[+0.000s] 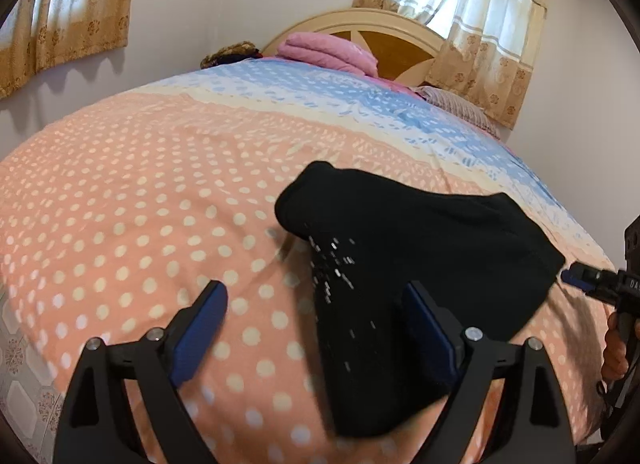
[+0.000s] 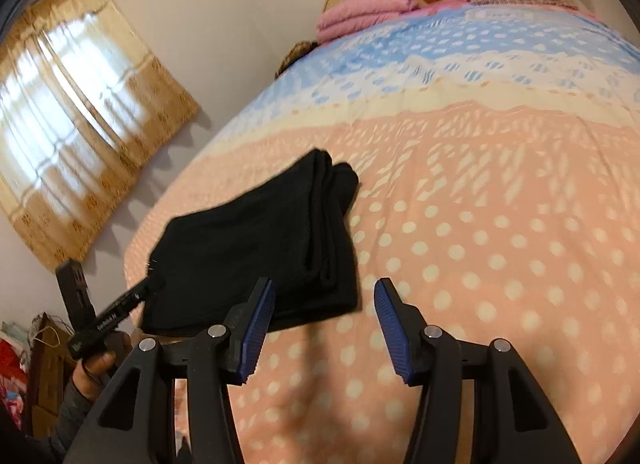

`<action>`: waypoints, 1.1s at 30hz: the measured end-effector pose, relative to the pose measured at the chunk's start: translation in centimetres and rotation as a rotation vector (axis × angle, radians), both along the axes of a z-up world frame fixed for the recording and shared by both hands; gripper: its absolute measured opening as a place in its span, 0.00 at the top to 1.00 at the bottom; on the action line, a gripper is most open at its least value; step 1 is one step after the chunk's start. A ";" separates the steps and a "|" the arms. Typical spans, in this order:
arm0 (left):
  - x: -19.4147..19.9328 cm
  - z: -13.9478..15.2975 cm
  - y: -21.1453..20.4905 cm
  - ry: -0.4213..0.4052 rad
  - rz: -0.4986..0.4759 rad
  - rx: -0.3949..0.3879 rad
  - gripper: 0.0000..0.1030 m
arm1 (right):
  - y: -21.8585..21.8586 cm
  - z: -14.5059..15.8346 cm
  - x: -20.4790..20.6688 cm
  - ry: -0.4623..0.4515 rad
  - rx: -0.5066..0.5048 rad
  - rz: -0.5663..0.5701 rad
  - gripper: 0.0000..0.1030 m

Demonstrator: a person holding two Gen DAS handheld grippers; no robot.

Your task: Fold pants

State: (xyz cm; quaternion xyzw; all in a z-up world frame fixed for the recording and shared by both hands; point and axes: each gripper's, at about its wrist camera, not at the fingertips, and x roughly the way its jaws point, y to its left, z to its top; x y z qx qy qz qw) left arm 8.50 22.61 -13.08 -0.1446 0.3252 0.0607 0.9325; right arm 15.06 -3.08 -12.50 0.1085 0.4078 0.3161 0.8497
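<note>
The black pants (image 1: 400,244) lie folded in a thick bundle on the dotted orange bedcover (image 1: 140,203). My left gripper (image 1: 316,304) stands wide open over the bundle's near end; the cloth reaches in beside the right finger (image 1: 424,316), and the pads do not press on it. In the right wrist view the pants (image 2: 256,240) lie left of centre. My right gripper (image 2: 325,292) is open just above their near right corner, with nothing clamped. Each gripper shows in the other's view: the right gripper (image 1: 576,280) at the pants' right edge, the left gripper (image 2: 132,300) at their left edge.
A folded pink blanket (image 1: 328,51) and a striped pillow (image 1: 460,105) lie by the wooden headboard (image 1: 384,35). Curtained windows (image 2: 72,103) are on the walls. Tiled floor (image 1: 24,376) shows past the bed's left side. A hand (image 2: 96,364) holds the left gripper.
</note>
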 end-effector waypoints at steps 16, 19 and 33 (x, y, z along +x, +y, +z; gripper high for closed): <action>-3.1 5.2 -5.4 -0.084 -0.015 0.153 0.00 | 3.2 5.4 -9.5 -0.284 -0.231 -0.108 0.35; -3.4 5.1 -6.0 -0.085 -0.037 0.149 0.00 | 3.5 5.6 -10.1 -0.283 -0.223 -0.112 0.35; -4.0 5.2 -6.3 -0.092 -0.032 0.138 0.00 | 3.8 6.2 -11.4 -0.298 -0.213 -0.105 0.35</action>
